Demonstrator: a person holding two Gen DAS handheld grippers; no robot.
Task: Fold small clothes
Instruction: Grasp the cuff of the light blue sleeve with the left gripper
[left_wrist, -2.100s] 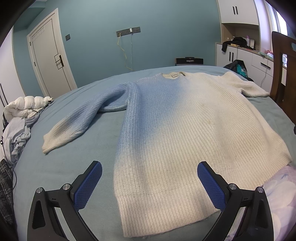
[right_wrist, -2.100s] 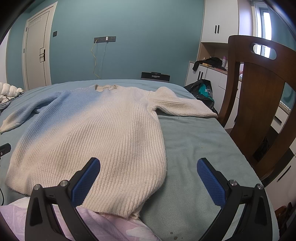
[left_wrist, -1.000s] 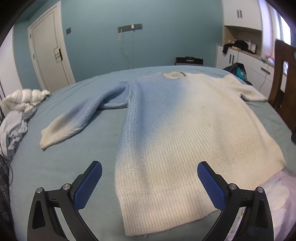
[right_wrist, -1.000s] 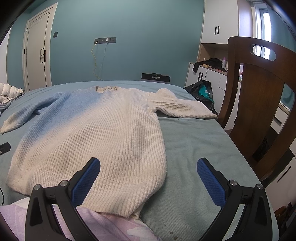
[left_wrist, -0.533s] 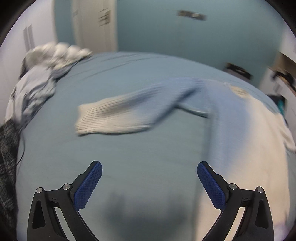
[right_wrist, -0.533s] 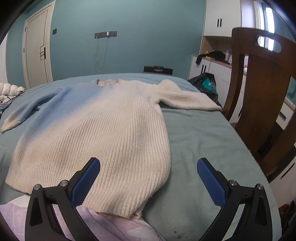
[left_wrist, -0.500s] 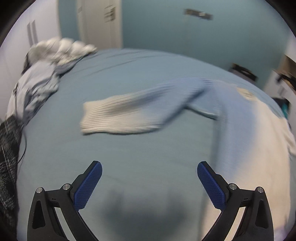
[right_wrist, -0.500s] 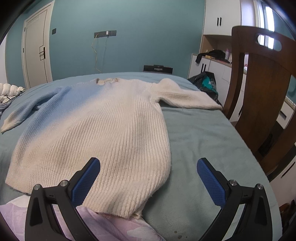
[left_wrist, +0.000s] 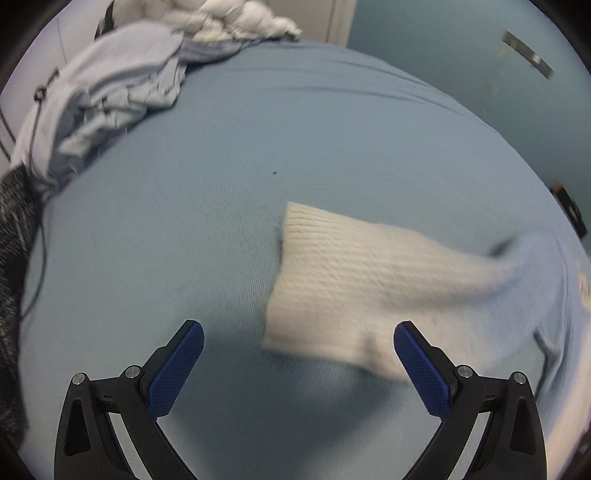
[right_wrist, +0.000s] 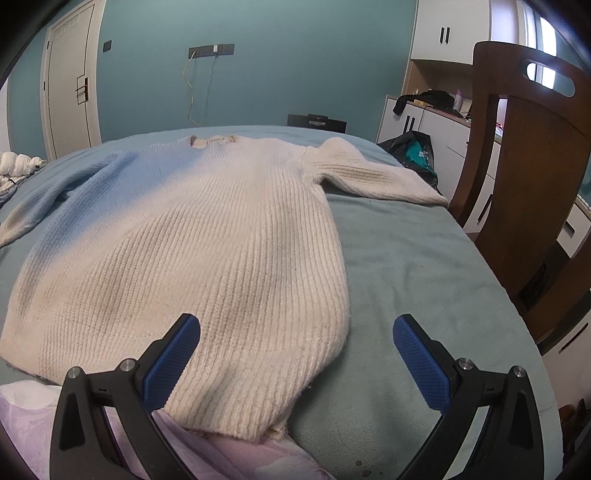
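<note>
Left gripper (left_wrist: 298, 356) wide open, empty, hovering over the bed (left_wrist: 207, 206). Cuff (left_wrist: 295, 280) of the sleeve (left_wrist: 388, 280) just ahead, between the pads (left_wrist: 421, 373) but nearer the right one. Sleeve's long axis running rightward from cuff to the sweater body. Left gripper clearly the nearer; a small rightward shift probably needed to centre on the cuff.

Right gripper (right_wrist: 296, 354) wide open, empty, above the sweater (right_wrist: 207, 236) hem.

One sweater, two sleeves, two grippers; one chair (right_wrist: 532, 192); a clothes pile (left_wrist: 110, 85) far left.
</note>
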